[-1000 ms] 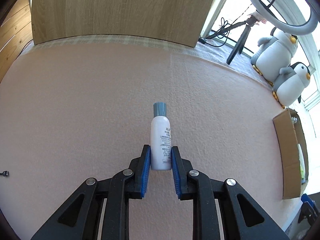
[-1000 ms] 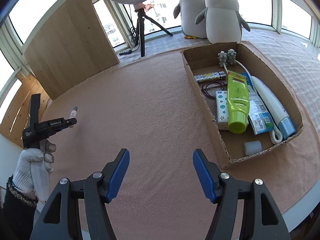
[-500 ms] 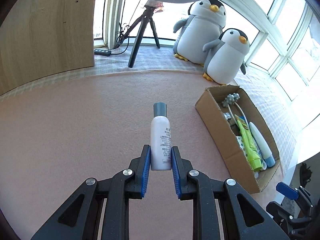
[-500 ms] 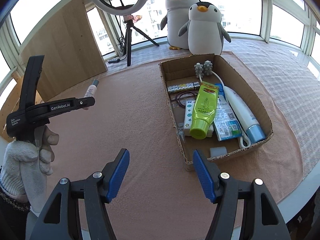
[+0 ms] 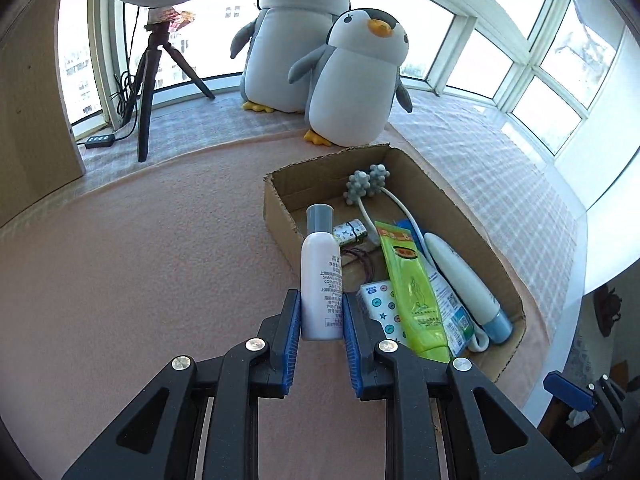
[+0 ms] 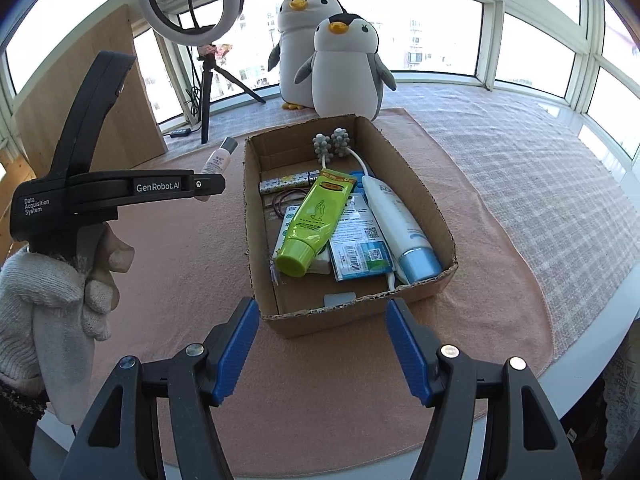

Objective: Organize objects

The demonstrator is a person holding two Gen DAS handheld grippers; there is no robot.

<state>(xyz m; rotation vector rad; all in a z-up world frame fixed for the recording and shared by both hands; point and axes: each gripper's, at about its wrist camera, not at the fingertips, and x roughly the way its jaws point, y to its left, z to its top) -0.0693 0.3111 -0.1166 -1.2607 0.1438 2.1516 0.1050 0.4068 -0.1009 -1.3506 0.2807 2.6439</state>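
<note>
White bottle [image 5: 321,280] clamped at its base in the left hand-held gripper [image 5: 321,316], cap pointing far, held off the counter [image 5: 120,260] just left of the cardboard box [image 6: 408,168]. Box lies right of it. Right hand-held gripper [image 6: 322,344] wide, empty, near box's near wall.

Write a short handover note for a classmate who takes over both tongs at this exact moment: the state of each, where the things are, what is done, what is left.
Left tongs: shut on the white bottle, held up beside the cardboard box's left wall, not yet over it.
Right tongs: open, empty, just short of the box's near wall.
Done: the green tube, white tube with blue cap, massage roller and small packets lie in the box.
Left: carry the bottle over the box and probably release it inside.
</note>
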